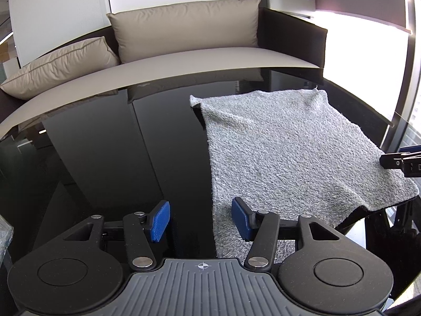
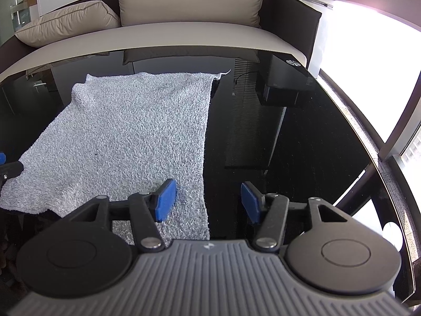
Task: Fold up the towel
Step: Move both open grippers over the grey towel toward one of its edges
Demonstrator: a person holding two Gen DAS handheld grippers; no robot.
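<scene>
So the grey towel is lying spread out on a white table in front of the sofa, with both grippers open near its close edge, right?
Not quite: the table is glossy black, not white, as the right wrist view shows. The rest holds: the grey towel lies spread before the sofa, with the left gripper and right gripper open near its close edge.

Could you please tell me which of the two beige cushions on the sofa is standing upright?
The larger cushion, leaning against the sofa's backrest; the smaller cushion lies slumped left of it.

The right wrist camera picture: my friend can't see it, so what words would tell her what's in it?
A fluffy grey towel lies spread flat on a shiny black table, with the right gripper above its near right edge. Its blue fingers are opening, one over the towel and one over bare table, holding nothing. Behind the table is a sofa with beige cushions.
</scene>
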